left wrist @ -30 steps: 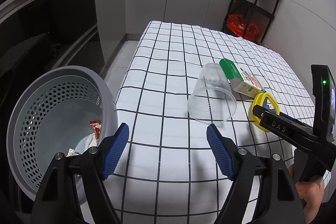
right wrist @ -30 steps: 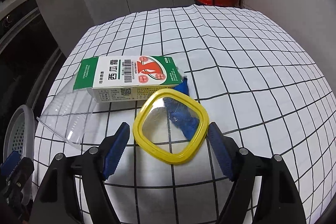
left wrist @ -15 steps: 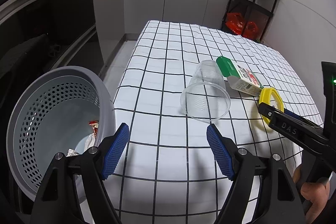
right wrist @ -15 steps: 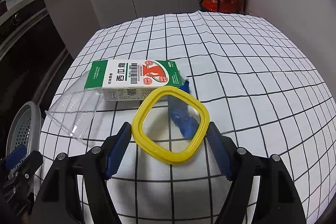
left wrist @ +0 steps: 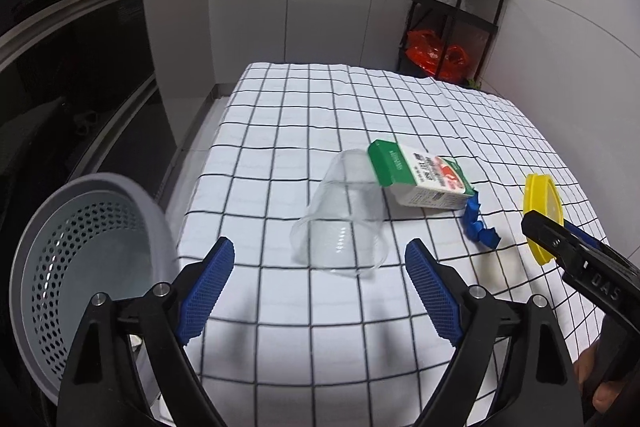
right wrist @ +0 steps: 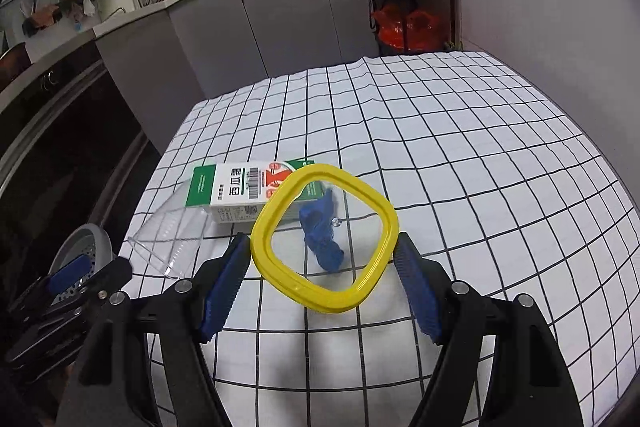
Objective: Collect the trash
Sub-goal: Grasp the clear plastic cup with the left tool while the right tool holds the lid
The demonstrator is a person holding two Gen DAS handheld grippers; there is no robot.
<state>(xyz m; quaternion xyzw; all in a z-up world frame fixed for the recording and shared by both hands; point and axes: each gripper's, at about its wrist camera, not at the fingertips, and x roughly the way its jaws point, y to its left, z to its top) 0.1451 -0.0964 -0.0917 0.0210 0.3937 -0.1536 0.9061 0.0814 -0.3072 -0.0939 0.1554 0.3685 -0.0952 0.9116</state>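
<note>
My right gripper point(right wrist: 322, 243) is shut on a yellow-rimmed clear lid point(right wrist: 280, 267), held tilted above the checked tablecloth point(right wrist: 480, 187). Under it lies a crumpled blue wrapper point(right wrist: 324, 239), next to a green and white carton point(right wrist: 232, 191). A clear plastic cup point(left wrist: 340, 223) lies on its side, mouth toward my left gripper point(left wrist: 320, 247). That gripper's jaws are opening, with nothing between them, a little short of the cup. In the left wrist view the lid point(left wrist: 542, 215) stands nearly on edge at the right. A grey perforated basket point(left wrist: 80, 247) sits below the table's left edge.
A black shelf rack point(left wrist: 452, 27) with red bags stands beyond the table's far right corner. Grey cabinets line the back wall and a dark oven front point(left wrist: 60, 67) fills the left. A person's hand point(left wrist: 600, 391) grips the right tool.
The yellow lid has come up off the cloth and tilted in the right gripper, uncovering the blue wrapper. Both grippers have drawn back and risen. The left jaws stand wider.
</note>
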